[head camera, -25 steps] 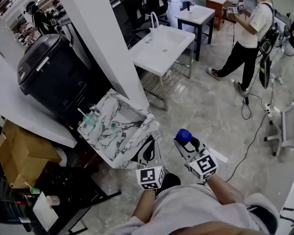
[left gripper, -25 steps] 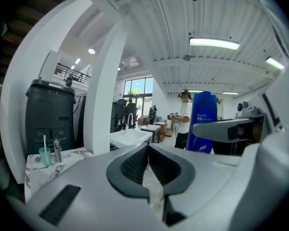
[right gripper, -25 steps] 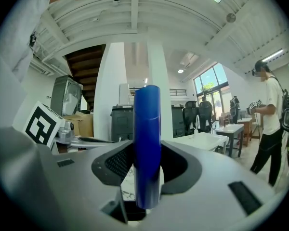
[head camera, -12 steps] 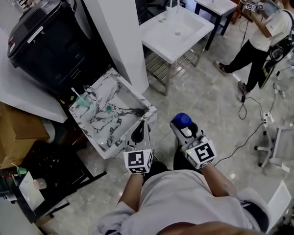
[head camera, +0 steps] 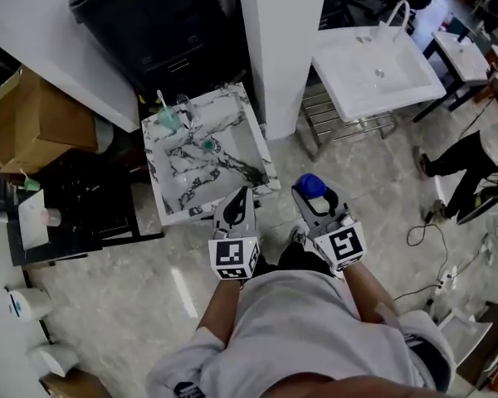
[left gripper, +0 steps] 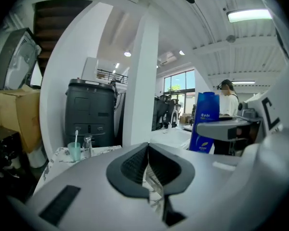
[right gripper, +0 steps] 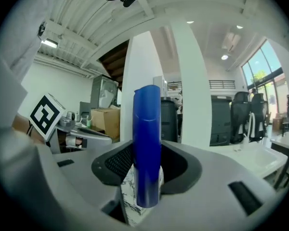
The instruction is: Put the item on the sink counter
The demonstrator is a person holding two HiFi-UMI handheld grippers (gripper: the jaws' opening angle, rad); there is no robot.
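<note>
Fingers on the right gripper (head camera: 315, 199) are clamped on a blue bottle (right gripper: 147, 129), held upright. The left gripper (head camera: 235, 211) has its fingers pressed together, empty. The marbled sink counter (head camera: 168, 210) lies far-left of the bottle, with the left gripper over its near edge. A white pillar (head camera: 282, 48) stands at its far-right corner. A cup (head camera: 167, 121) and tap (head camera: 185, 104) occupy the far-left corner.

Grey two-jaw left gripper (head camera: 235, 206) pointing forward, slightly downward; jaws pressing together, holding nothing. Grey two-jaw right gripper (head camera: 315, 201) pointing forward alongside; jaws clamping upright blue plastic bottle (right gripper: 147, 143). Forearms extending ahead of torso, marker cubes facing upward.
</note>
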